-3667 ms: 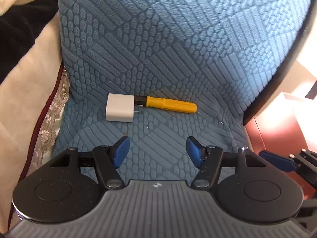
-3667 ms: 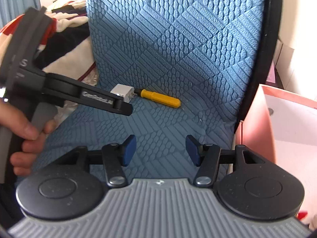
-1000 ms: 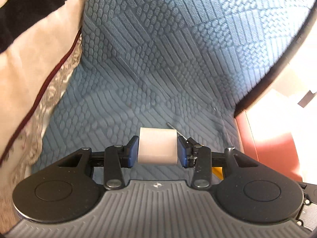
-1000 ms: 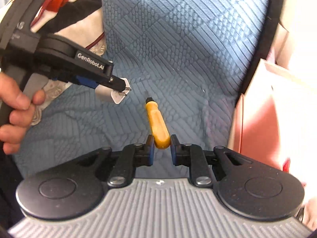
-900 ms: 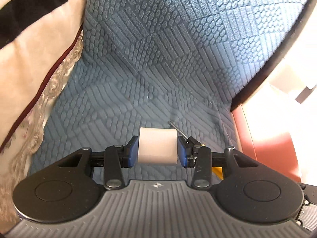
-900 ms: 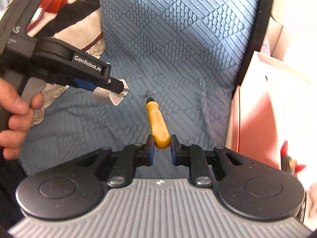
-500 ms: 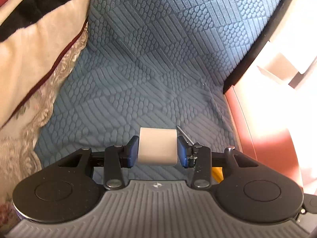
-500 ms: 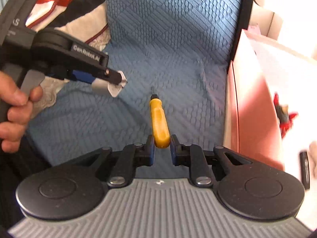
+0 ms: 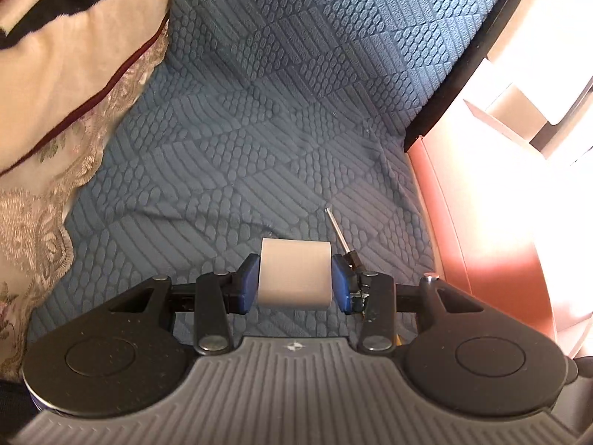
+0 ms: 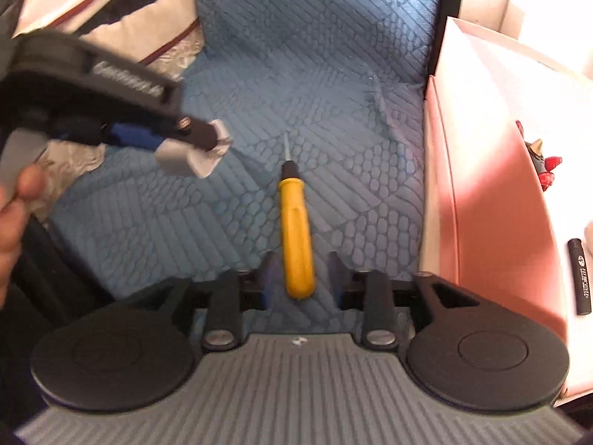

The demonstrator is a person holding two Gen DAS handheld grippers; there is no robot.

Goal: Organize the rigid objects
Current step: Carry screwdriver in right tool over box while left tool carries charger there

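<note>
My left gripper [image 9: 295,282] is shut on a white charger block [image 9: 294,276] and holds it above the blue quilted seat cushion [image 9: 281,118]. It shows in the right wrist view too, with the charger [image 10: 192,155] at the left. My right gripper [image 10: 299,283] has its jaws apart around the butt of a yellow-handled screwdriver [image 10: 296,237], which points away from me over the cushion. The jaws do not touch the handle. The screwdriver's metal tip [image 9: 335,228] shows in the left wrist view.
A pink open box [image 10: 493,200] stands right of the cushion, holding a red toy [image 10: 545,167] and a black cylinder [image 10: 582,276]. A cream and black lace-edged cloth [image 9: 63,85] lies at the left. A hand [image 10: 15,207] holds the left gripper.
My right gripper has opened and let go of the screwdriver handle. Both grippers have shifted right toward the pink box. The left gripper still holds the charger.
</note>
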